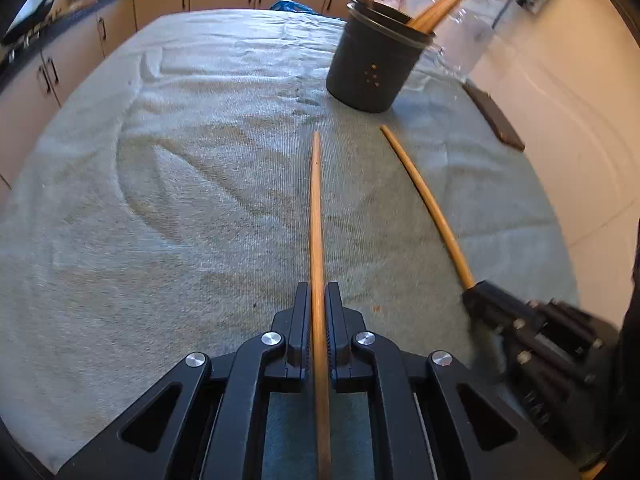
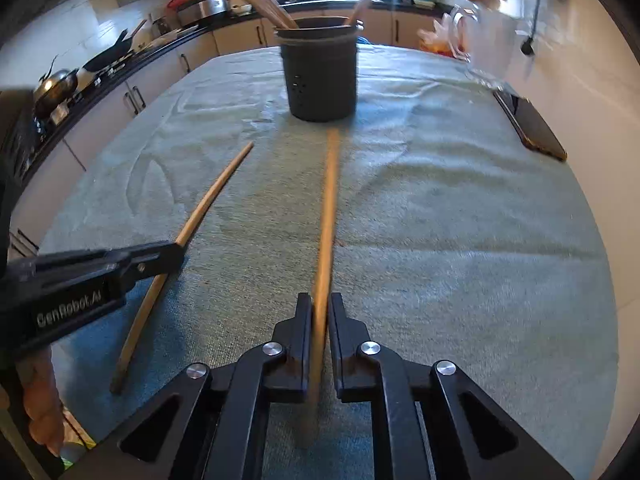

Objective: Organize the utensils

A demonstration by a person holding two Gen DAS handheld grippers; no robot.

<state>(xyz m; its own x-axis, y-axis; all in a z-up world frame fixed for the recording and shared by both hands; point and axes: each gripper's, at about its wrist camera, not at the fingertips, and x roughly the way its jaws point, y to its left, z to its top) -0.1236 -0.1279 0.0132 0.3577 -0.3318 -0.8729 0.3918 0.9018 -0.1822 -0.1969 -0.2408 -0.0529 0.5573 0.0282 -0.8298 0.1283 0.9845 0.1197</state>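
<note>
Each gripper is shut on one wooden chopstick. My left gripper (image 1: pixel 318 300) grips a chopstick (image 1: pixel 316 208) that points ahead over the towel. My right gripper (image 2: pixel 320 308) grips the other chopstick (image 2: pixel 329 200), which points at the dark utensil holder (image 2: pixel 320 76). The holder also shows in the left wrist view (image 1: pixel 372 68), with wooden utensils standing in it. In the left wrist view the right gripper (image 1: pixel 480 292) holds its chopstick (image 1: pixel 424 196) at the right. In the right wrist view the left gripper (image 2: pixel 176 256) holds its chopstick (image 2: pixel 212 196) at the left.
A grey-green towel (image 1: pixel 180 180) covers the table. A dark phone (image 2: pixel 532 124) lies at the right edge, also in the left wrist view (image 1: pixel 494 116). A glass jug (image 2: pixel 480 40) stands behind it. Kitchen cabinets (image 1: pixel 80 40) and a stove with pans (image 2: pixel 60 84) lie to the left.
</note>
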